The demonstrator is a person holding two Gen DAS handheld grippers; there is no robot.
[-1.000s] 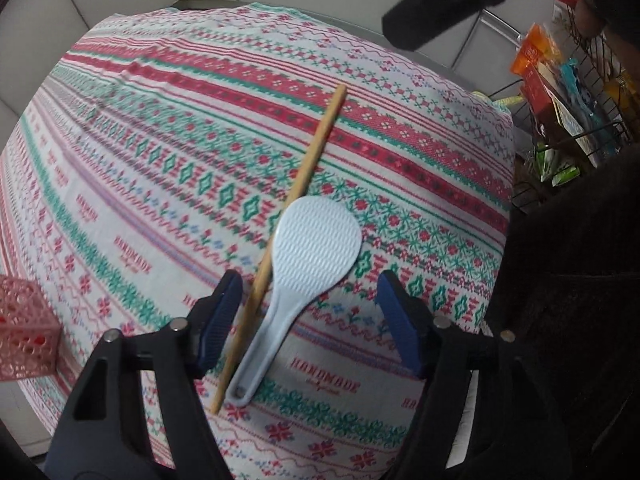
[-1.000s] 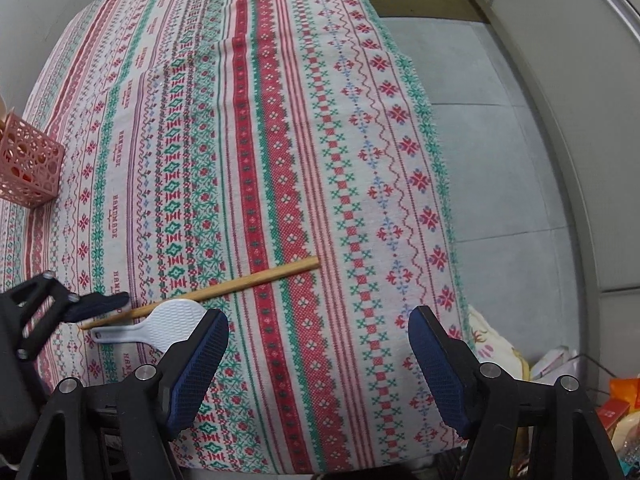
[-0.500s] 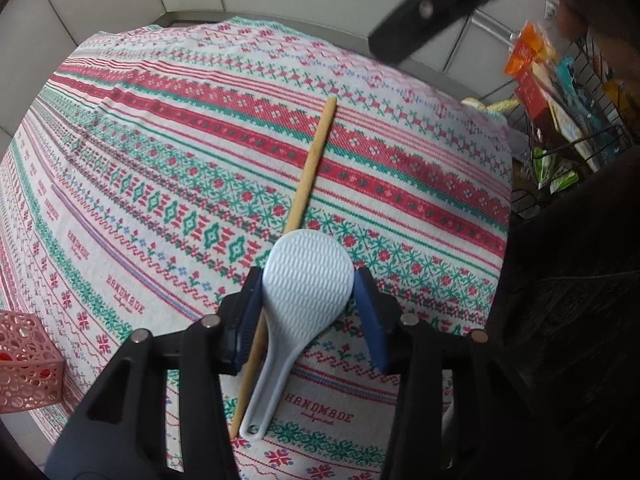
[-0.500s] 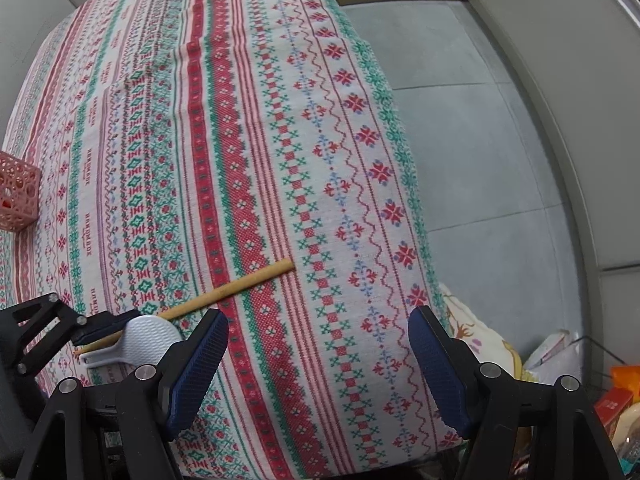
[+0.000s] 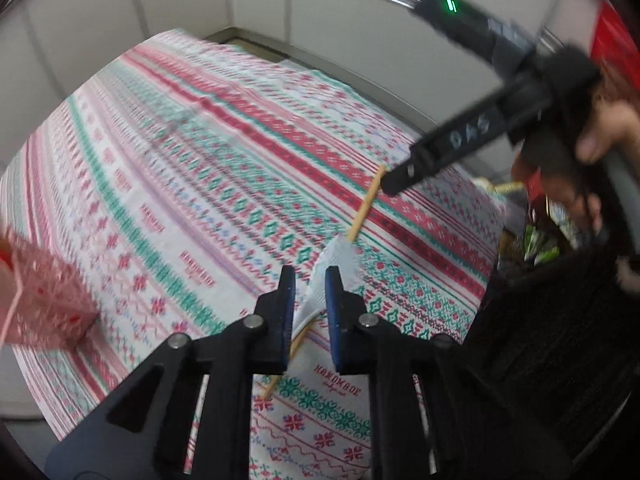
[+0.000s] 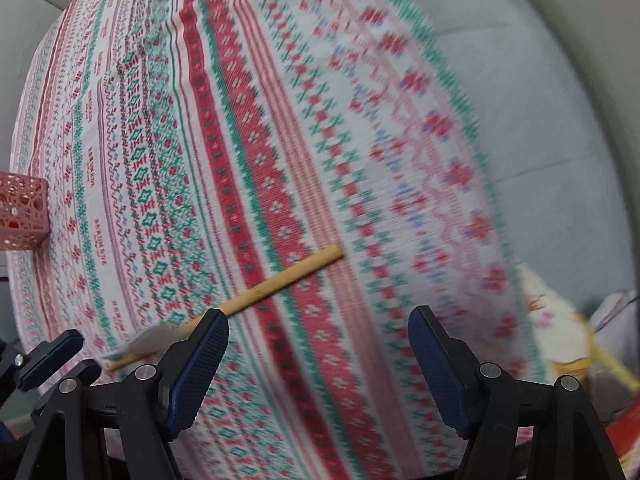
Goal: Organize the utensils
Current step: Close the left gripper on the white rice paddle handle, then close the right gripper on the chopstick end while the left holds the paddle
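Left wrist view. Left gripper (image 5: 310, 304), lower centre of frame: its jaws have just been closing and now pinch the white rice paddle (image 5: 335, 270) between the blue pads. The paddle is turned on edge, its blade tilted toward the upper right and its handle running down between the fingers toward the lower left. Wooden chopstick (image 5: 365, 210): it lies on the patterned tablecloth (image 5: 200, 184), long axis from lower left to upper right, passing under the paddle; its far tip reaches the centre right, close to the right gripper (image 5: 404, 178), which enters from the upper right in a person's hand (image 5: 600, 136). Pink lattice basket (image 5: 44, 300): at the left edge, well apart from the paddle. The picture is blurred.

Right wrist view. Right gripper (image 6: 316, 364), bottom of frame: jaws spread wide with only cloth between them. Chopstick (image 6: 280, 280): centre of frame, long axis from lower left to upper right, its lower end behind the left-hand finger. Paddle (image 6: 148, 340): a white sliver at lower left, just above the chopstick's near end. Basket (image 6: 24, 210): at the left edge on the cloth.
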